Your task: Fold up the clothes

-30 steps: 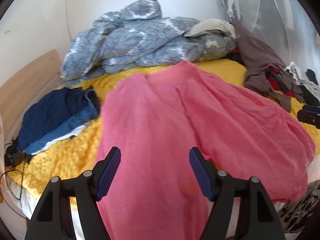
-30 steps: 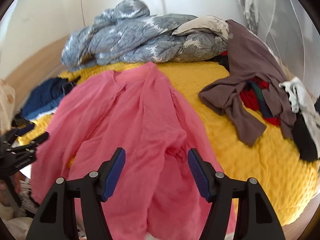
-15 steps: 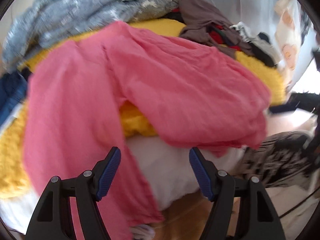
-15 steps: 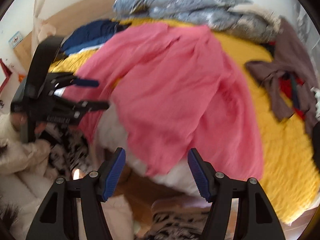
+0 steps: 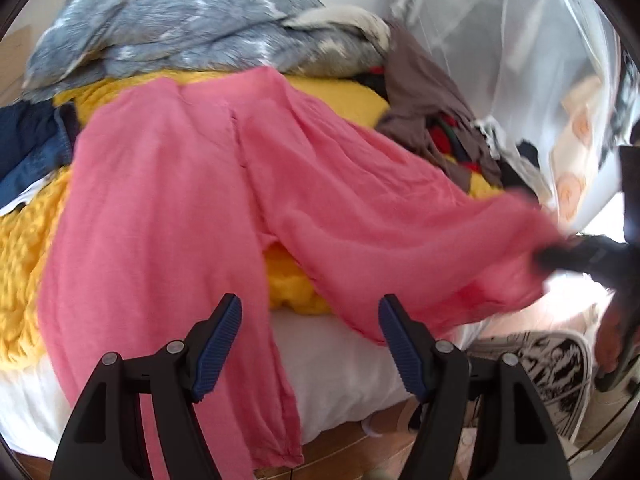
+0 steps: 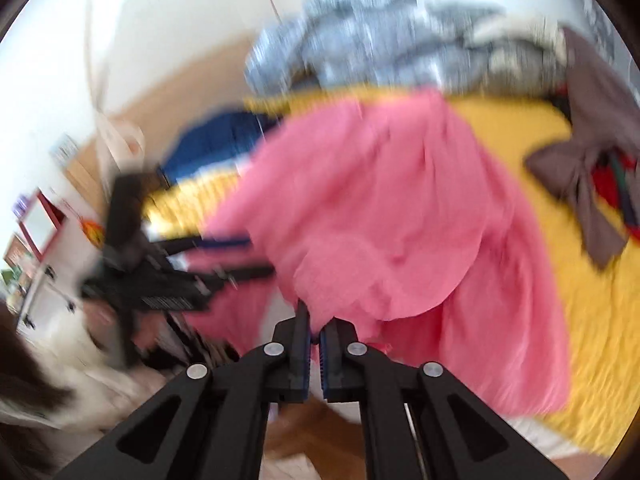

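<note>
A pink garment (image 5: 192, 184) lies spread over the yellow bedspread (image 5: 24, 240) and hangs over the bed's front edge. My left gripper (image 5: 310, 328) is open and empty, just in front of the hanging hem. My right gripper (image 6: 315, 336) is shut on a lower corner of the pink garment (image 6: 384, 224), which is lifted off the bed edge. The right gripper also shows in the left wrist view (image 5: 560, 258), pinching the garment's right corner. The left gripper shows blurred in the right wrist view (image 6: 256, 256).
A grey patterned duvet (image 5: 180, 28) is heaped at the back. Blue folded clothes (image 5: 28, 148) lie at the left. A brown garment (image 5: 424, 92) and a mixed clothes pile sit at the right. A white mattress side (image 5: 340, 364) and wooden floor are below.
My right gripper has closed on the garment's lower right corner and lifted it. Both grippers have moved along the bed's front edge. The left gripper stays open.
</note>
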`<state>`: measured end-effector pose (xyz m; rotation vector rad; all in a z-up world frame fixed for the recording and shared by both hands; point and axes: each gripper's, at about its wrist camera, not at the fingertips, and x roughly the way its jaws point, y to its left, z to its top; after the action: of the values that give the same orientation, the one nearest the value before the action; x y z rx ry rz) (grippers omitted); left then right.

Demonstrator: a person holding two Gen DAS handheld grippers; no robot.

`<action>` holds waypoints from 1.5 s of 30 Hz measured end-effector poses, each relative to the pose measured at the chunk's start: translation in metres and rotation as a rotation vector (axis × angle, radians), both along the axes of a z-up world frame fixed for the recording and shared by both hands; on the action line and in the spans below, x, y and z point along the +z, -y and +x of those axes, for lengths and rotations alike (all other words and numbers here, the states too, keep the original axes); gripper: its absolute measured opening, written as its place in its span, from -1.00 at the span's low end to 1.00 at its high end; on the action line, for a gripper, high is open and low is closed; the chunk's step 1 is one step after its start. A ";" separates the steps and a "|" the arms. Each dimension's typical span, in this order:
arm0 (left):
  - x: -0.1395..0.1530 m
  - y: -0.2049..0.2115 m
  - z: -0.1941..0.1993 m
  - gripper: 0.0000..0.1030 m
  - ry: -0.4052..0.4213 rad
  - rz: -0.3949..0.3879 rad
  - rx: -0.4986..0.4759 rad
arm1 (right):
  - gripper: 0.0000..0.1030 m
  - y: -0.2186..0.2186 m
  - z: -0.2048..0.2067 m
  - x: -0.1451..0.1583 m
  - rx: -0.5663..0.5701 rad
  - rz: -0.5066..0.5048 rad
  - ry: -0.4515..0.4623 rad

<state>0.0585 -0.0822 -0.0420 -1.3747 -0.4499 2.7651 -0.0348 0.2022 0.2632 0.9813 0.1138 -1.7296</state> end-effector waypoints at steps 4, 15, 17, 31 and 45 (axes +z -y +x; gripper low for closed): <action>0.006 0.009 0.003 0.42 -0.035 0.045 0.035 | -0.94 -0.010 -0.007 0.037 -0.019 -0.113 -0.007; 0.013 0.019 0.014 0.43 -0.070 0.099 0.048 | 0.12 -0.014 0.001 0.010 0.018 0.093 0.023; 0.015 0.019 0.014 0.43 -0.073 0.106 0.045 | 0.16 -0.030 -0.005 0.001 -0.048 0.135 0.020; 0.011 0.009 0.002 0.43 -0.055 0.126 0.011 | 0.18 -0.108 -0.073 -0.072 -0.244 0.233 0.059; 0.017 -0.004 0.004 0.43 -0.074 0.112 -0.055 | -0.95 -0.033 -0.039 -0.069 -0.015 0.355 -0.044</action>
<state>0.0629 -0.0781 -0.0253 -1.2377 -0.5461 2.6914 -0.0734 0.2350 0.1947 1.2023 0.4557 -1.7805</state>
